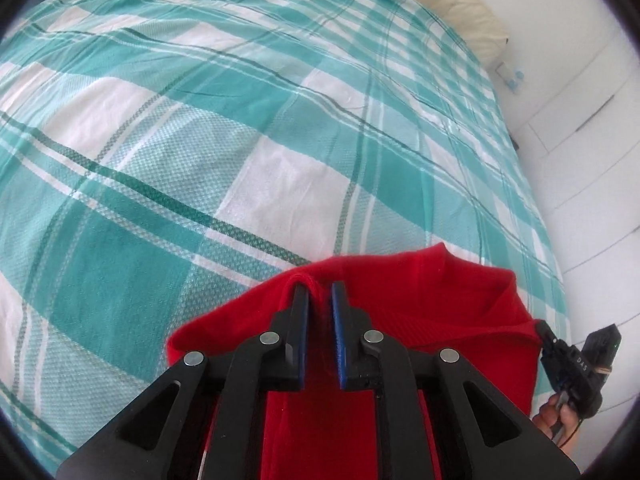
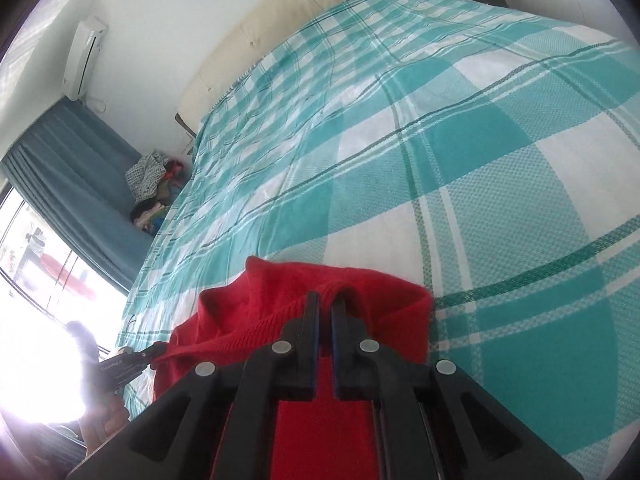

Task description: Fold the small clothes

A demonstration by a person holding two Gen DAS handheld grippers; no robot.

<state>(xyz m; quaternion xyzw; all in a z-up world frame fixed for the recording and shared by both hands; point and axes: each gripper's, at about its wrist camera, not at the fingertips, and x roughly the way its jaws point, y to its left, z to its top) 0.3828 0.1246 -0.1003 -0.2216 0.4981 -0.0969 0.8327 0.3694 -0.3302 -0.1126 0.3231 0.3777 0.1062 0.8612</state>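
Underneath everything lies one bed (image 1: 280, 128), covered by a teal-and-white checked bedspread (image 2: 480, 168) that fills most of both views. One cream headboard (image 2: 280, 12) runs along its far end against a white wall. In the right wrist view, one air conditioner (image 2: 84, 56) hangs high on the wall, blue curtains (image 2: 80, 168) flank a bright window, and a heap of clothes (image 2: 154, 188) sits beside the bed. White cupboard doors (image 1: 592, 128) line the other side.

One red garment (image 1: 400, 300) is held up over the bed's near end, between two claws. The left claw (image 1: 320, 296) is nearly closed, pinching a fold of one upper edge; the right claw (image 2: 325, 304) is likewise clamped on the opposite edge.
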